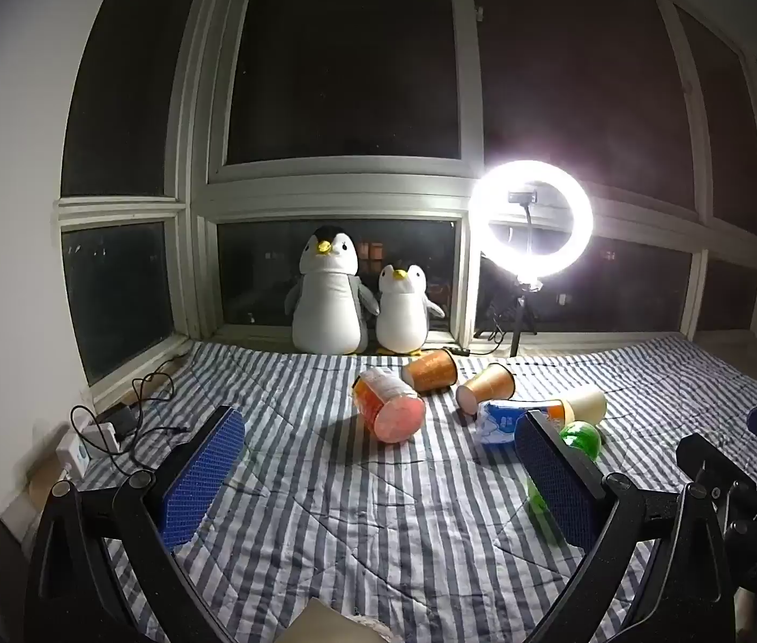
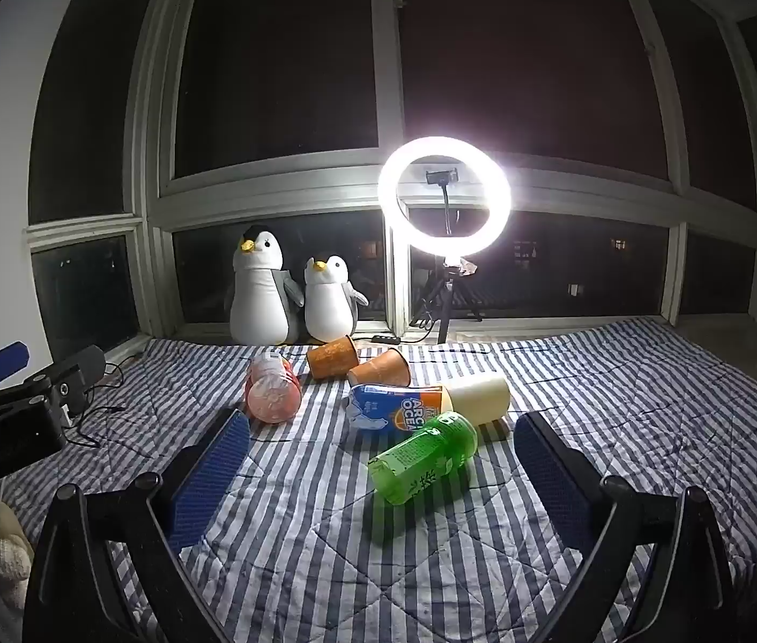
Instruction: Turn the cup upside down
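Observation:
Several cups lie on their sides on the striped quilt (image 1: 325, 482) (image 2: 325, 525). A pink-orange cup (image 1: 388, 403) (image 2: 270, 390) rests at left centre. Two brown paper cups (image 1: 430, 371) (image 1: 487, 388) lie behind it; in the right wrist view they show as one brown cup (image 2: 331, 357) and another (image 2: 380, 368). A blue-and-white cup (image 1: 507, 420) (image 2: 394, 408) is nested with a cream cup (image 1: 587, 405) (image 2: 477, 399). A green cup (image 1: 581, 438) (image 2: 424, 456) lies nearest. My left gripper (image 1: 378, 471) and right gripper (image 2: 381, 469) stand open, holding nothing, short of the cups.
Two plush penguins (image 1: 330, 294) (image 1: 404, 308) sit against the window. A glaring ring light (image 1: 531, 219) (image 2: 444, 195) on a tripod stands behind the cups. Cables and a power strip (image 1: 94, 442) lie at the left edge. The right gripper's body (image 1: 727, 487) shows at right.

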Tool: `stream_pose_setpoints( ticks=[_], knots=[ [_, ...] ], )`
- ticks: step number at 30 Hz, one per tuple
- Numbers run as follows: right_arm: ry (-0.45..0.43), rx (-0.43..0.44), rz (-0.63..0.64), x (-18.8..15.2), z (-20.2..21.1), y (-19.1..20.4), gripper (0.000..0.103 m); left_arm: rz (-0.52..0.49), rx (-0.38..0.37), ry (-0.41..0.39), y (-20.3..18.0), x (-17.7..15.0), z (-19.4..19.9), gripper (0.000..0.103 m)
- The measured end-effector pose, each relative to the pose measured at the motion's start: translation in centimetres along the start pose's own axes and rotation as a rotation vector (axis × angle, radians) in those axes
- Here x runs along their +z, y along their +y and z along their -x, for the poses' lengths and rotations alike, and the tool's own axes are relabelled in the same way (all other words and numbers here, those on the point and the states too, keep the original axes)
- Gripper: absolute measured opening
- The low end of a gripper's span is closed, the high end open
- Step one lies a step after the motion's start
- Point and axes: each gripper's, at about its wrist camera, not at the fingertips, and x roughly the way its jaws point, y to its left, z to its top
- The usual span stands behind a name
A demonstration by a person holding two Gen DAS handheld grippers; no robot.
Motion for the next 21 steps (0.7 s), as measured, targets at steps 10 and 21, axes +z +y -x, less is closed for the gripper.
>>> stream_pose_setpoints(
  ticks=[10, 21],
  knots=[
    [-0.003, -0.007, 0.003, 0.2, -0.1, 0.0, 0.098, -0.013, 0.004, 0.000, -0.4, 0.0, 0.0, 0.102],
    [-0.010, -0.015, 0.002, 0.4, -0.1, -0.4, 0.098, -0.005, -0.001, 0.001, 0.0, -0.7, -0.2, 0.102]
  ],
)
